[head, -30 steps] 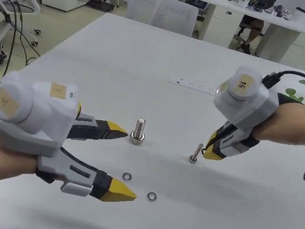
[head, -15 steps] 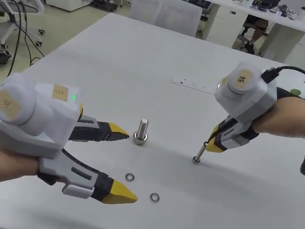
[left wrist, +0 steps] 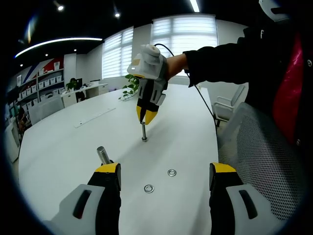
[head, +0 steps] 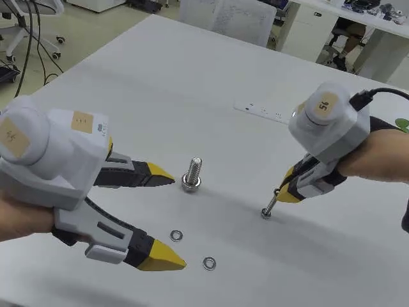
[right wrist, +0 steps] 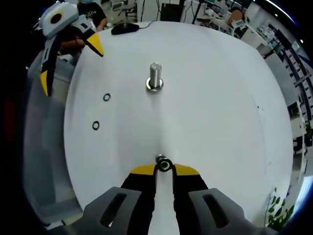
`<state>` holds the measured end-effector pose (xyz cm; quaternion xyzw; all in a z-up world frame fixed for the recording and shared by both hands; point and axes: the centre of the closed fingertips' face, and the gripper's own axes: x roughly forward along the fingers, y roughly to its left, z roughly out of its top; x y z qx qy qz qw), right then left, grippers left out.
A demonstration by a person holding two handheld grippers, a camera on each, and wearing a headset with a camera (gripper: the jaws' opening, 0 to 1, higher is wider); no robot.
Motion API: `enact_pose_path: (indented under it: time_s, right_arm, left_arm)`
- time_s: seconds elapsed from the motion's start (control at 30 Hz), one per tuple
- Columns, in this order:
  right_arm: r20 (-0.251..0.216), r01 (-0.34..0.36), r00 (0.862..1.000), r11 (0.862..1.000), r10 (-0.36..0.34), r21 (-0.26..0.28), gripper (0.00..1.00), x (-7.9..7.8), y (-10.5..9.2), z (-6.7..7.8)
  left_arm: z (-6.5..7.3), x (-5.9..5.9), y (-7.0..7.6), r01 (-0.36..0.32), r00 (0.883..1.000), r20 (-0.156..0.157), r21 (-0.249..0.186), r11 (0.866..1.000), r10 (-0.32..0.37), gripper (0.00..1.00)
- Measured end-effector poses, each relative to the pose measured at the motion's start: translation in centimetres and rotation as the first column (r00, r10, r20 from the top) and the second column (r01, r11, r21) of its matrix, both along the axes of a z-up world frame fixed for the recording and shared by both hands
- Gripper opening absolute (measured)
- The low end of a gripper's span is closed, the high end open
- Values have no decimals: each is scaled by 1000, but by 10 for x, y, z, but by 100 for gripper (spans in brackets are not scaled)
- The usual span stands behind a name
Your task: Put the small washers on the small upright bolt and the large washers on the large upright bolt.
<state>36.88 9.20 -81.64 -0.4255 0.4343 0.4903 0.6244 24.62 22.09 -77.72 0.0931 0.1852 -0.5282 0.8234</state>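
Observation:
The large bolt stands upright on its head mid-table, also in the left gripper view and the right gripper view. My right gripper is shut on the tip of the small bolt, which leans on its head on the table; the bolt's end shows between the fingertips. Two small washers lie flat in front: one nearer the large bolt, one closer to me. My left gripper is open, its jaws wide apart around the space above the washers.
A white power strip lies on the white table beyond the bolts. Chairs and desks stand past the table's far edge. A mesh chair is near the table on my side.
My right gripper has lifted the small bolt's tip, tilting it from nearly lying toward upright. The left gripper has barely moved.

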Motion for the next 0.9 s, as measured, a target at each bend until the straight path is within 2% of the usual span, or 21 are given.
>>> enact_pose_path:
  time_s: [0.53, 0.9]
  right_arm:
    - [-31, 7, 999, 1000, -7, -9, 14, -2, 0, -15]
    - [-58, 15, 998, 1000, -16, -18, 14, -2, 0, -37]
  left_arm:
    - [0, 0, 1, -7, 1000, -1, 0, 1000, 7, 73]
    - [-1, 1, 2, -14, 1000, -4, 1, 1000, 14, 73]
